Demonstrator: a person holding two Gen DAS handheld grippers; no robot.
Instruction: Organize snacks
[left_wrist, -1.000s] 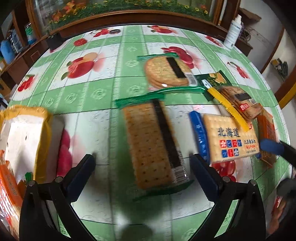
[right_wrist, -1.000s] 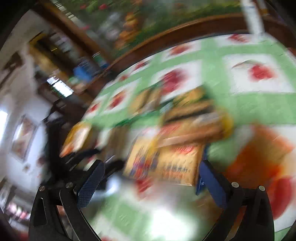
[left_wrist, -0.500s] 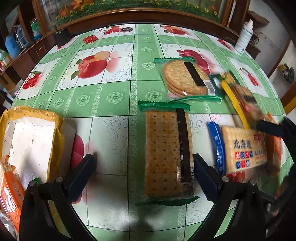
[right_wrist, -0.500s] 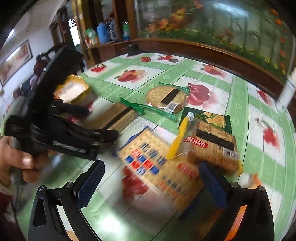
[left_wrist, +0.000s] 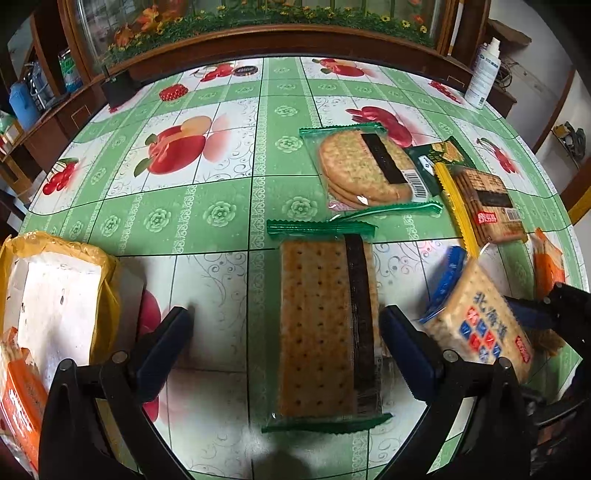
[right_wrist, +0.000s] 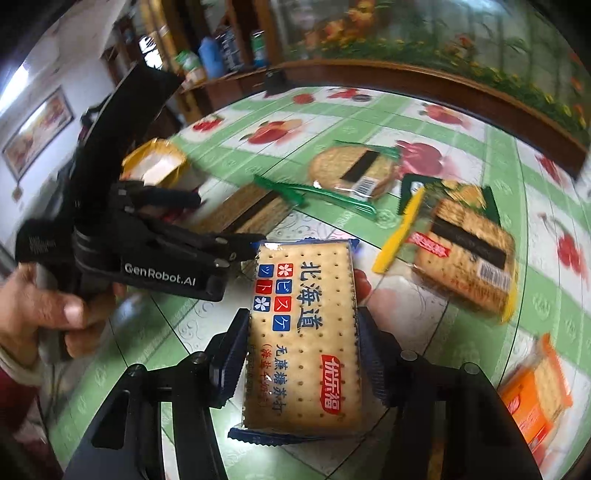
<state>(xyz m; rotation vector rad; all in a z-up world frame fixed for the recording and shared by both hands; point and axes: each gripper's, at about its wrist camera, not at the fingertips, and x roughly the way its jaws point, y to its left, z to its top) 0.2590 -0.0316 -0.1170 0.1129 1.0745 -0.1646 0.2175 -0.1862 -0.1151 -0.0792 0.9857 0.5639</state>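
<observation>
Right wrist: claw (right_wrist: 301, 354) around cracker pack (right_wrist: 303, 332)

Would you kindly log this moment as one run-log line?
right gripper: just closed on blue cracker pack | left gripper: open, straddling green cracker pack, closing | table: other snacks remain

Blue-edged cracker pack (right_wrist: 301, 339), printed face up, held tilted; green-edged square cracker pack (left_wrist: 327, 325) lies flat beside round-cracker pack (left_wrist: 364, 171).
</observation>
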